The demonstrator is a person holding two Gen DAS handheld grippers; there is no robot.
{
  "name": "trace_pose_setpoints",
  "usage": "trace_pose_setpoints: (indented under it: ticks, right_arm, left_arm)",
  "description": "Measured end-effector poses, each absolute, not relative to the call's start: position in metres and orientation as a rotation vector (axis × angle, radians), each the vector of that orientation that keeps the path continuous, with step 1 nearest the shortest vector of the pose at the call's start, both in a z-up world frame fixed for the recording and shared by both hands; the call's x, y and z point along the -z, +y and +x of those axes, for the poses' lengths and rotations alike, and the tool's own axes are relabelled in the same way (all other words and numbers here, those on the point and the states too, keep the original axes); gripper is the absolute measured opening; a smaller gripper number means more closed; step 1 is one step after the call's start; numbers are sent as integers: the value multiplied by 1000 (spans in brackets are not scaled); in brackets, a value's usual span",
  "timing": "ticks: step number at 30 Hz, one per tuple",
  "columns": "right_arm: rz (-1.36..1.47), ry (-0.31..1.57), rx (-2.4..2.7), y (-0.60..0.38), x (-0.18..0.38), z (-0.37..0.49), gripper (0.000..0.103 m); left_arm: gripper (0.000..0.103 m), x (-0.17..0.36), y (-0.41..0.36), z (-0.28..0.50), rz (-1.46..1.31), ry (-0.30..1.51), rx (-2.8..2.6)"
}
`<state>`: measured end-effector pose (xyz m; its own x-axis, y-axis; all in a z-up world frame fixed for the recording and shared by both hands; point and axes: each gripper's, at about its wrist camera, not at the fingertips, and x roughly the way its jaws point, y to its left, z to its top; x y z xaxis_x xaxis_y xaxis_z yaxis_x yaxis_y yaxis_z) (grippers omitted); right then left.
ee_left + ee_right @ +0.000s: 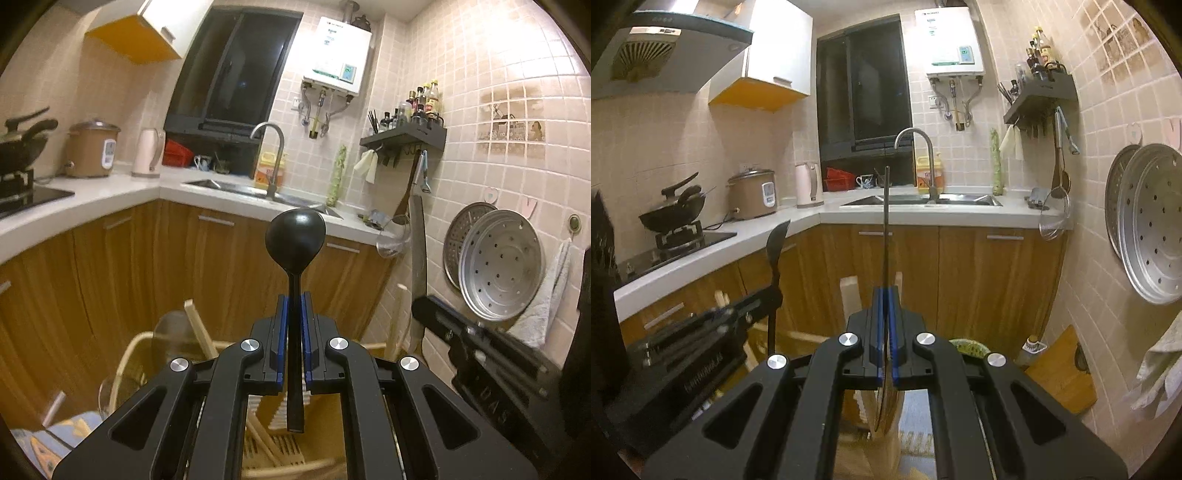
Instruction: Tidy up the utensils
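Right gripper (885, 295) clamps thin metal blade (886, 229) edge-on, centre frame; left gripper (774, 295) holding black spoon (776, 242) lower left.

Utensils in hand: one black spoon, one thin metal utensil.

Black plastic ladle-type spoon with round bowl (295, 236): stands upright, bowl at top, back of bowl facing the left wrist camera; flat handle runs down between blue pads, lower end hanging free below them. Thin grey metal utensil (885, 229), seen edge-on: stands near vertical, narrow shaft rising above blue pads, broader curved blade portion hanging below. Exact type not discernible from this angle.
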<state>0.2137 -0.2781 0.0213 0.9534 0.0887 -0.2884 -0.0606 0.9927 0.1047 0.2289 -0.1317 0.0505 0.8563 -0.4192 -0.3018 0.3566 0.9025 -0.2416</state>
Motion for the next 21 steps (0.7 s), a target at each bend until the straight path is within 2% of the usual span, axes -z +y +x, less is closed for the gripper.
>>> trace_pose_setpoints:
  ticks: [2,3,4,5,6,9,11,13,14,16,20,21]
  right_arm:
    - [111,320,-104,-281,-19,204,3]
    - [114,332,-113,-282,-19,200,8]
    - [116,343,-122,-283,-19,196,22]
    - [119,355,-139,-285,-20,188,32]
    - [118,351,-142,-286,-21,181,50]
    - [79,324,-130,-286,-26,153,51]
    - [77,331,-138,-287,-30,138,51]
    - [65,330,-139,-285,-35,121,53]
    - [54,328,-138,-283,-37,110,55]
    - [47,317,-133,-280,-40,92,65]
    - [57,277,-86,-273,-40,54,68]
    - [58,270,-65,-271,-38,47,68]
  left_arm:
    - [7,-50,-125,224,-195,368,433]
    - [18,-51,-121,219,-197,369,440]
    - [31,-52,-118,216,-195,371,444]
    - [35,-54,-113,210,-200,373,456]
    - [38,-56,-107,204,-208,371,464]
    - [39,-64,-91,186,-220,363,470]
    - [48,-70,-76,170,-228,360,471]
    - [62,-76,-60,151,-230,351,460]
    - [64,-79,-55,144,-225,352,453]
    - [70,-81,-45,127,-208,359,441]
    - [83,-73,-29,85,-178,347,338]
    - [90,-69,-27,72,-169,329,282]
